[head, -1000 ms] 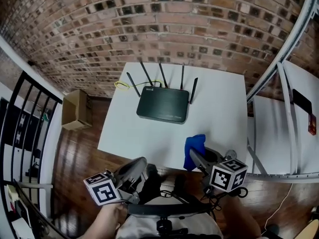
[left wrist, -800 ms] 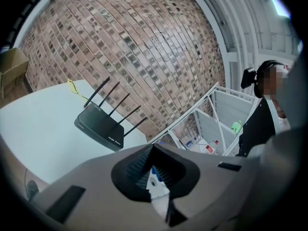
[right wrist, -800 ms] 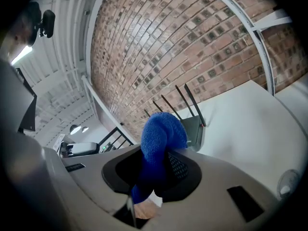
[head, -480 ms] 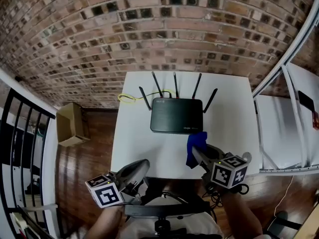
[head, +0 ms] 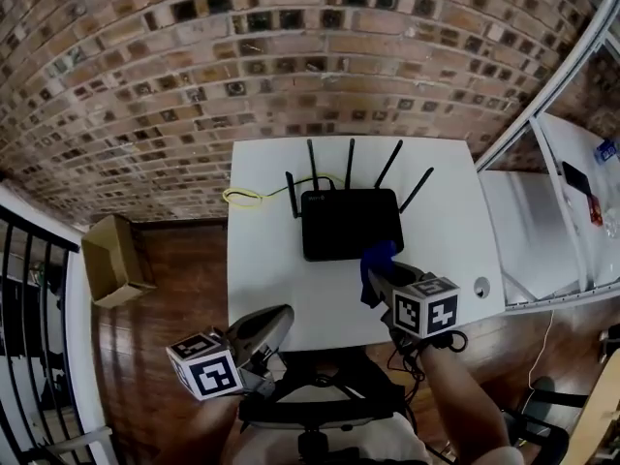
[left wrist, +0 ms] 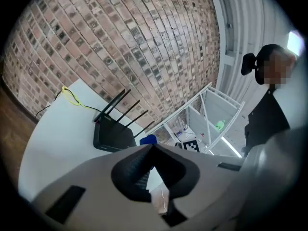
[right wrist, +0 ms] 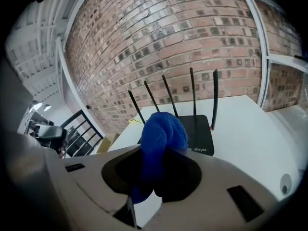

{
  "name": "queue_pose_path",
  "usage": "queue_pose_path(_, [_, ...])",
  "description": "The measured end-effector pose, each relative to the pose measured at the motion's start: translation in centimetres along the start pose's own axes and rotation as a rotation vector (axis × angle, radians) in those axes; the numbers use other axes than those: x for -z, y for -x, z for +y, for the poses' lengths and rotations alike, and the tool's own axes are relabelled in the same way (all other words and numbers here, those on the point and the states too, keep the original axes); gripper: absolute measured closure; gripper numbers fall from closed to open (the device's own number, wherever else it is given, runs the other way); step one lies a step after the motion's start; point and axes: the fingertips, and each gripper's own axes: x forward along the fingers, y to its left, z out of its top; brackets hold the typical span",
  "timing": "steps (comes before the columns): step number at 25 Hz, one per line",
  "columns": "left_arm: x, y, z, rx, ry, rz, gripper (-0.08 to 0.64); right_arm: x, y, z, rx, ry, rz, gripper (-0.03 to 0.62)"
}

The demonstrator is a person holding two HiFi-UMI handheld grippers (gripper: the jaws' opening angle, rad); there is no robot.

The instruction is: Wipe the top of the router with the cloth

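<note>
R tool [head: 381, 281] grips blue cloth [head: 377, 259] at router [head: 351, 224] front edge, maybe touching; L tool [head: 279, 315] closed, empty.

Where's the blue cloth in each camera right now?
Head view: cloth at the router's near right corner, in the right gripper.
Left gripper view: cloth a small blue patch right of the router.
Right gripper view: cloth at centre, between the jaws.
Shared landmark: the router.
</note>
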Motion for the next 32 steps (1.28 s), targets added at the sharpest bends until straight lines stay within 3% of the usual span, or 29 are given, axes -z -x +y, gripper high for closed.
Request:
queue_pose_path(7, [-0.9, -0.1, 1.1, 0.009, 0.014, -0.036, 0.549, -3.3, -6.7, 0.0, 0.004, 0.091, 0.063, 0.488])
queue_pose_path(14, [-1.2, -0.3, 2.7, -0.028, 0.045, -0.041, 0.549, -5.9, -14.4, 1.3, -0.013, 0.175, 0.167, 0.488])
queue_pose_path(23, [-1.8, -1.4, 3.8, -0.054, 0.069, -0.062, 0.549, -7.5, -21.3, 2.7, -0.043, 0.198, 0.281, 0.488])
queue_pose_path(27, [-2.1, -2.0, 4.1, -0.058, 0.076, -0.074, 0.549, -6.7, -22.9, 1.1, -0.013, 0.193, 0.332, 0.488])
queue_pose_path(32, [-1.9, -3.0, 4.6, -0.068, 0.077, -0.059, 0.549, -6.8, -22.4, -1.5, -0.002, 0.148, 0.322, 0.488])
